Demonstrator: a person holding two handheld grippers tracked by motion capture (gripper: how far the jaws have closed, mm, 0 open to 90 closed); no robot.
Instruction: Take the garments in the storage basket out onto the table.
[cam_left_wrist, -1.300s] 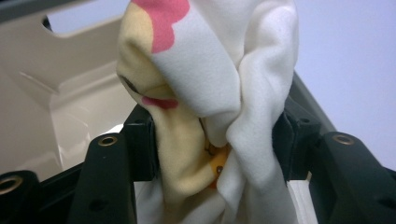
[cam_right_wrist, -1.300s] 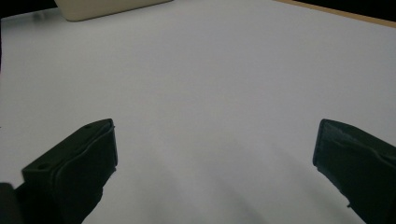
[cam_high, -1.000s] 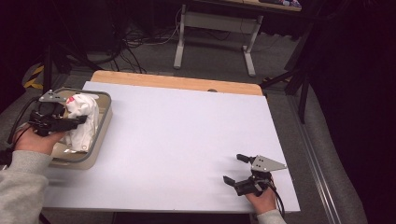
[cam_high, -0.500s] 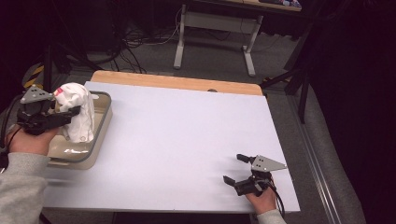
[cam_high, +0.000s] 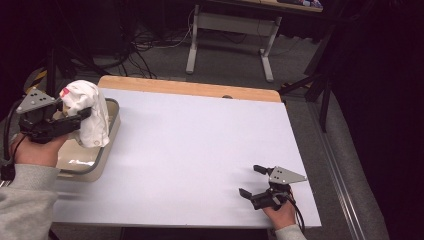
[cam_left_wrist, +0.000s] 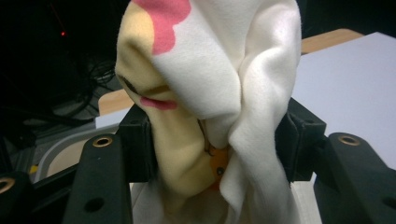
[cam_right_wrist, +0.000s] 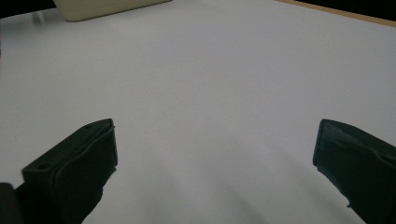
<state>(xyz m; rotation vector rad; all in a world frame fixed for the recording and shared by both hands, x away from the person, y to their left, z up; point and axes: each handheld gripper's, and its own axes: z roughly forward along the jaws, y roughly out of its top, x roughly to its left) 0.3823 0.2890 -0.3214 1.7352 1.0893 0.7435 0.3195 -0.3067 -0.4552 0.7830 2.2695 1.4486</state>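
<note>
The left tool (cam_high: 75, 119) clamps the cloth (cam_high: 90, 112), which hangs lengthwise above the tray (cam_high: 107, 145); the right tool (cam_high: 249, 181), released, is well apart.

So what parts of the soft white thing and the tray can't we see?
- White cloth: left gripper view, top and bottom cut off by the frame edges; what it is cannot be told.
- Cloth's middle: pinched between the left tool, whose pads cover its sides.
- Tray: high view, the cloth and hand hide its inside.
- Tray: right gripper view, cut off by the top edge.

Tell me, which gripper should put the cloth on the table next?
Probably the left gripper: its jaws already clamp the white cloth above the tray. The right gripper rests open, far across the table.
</note>
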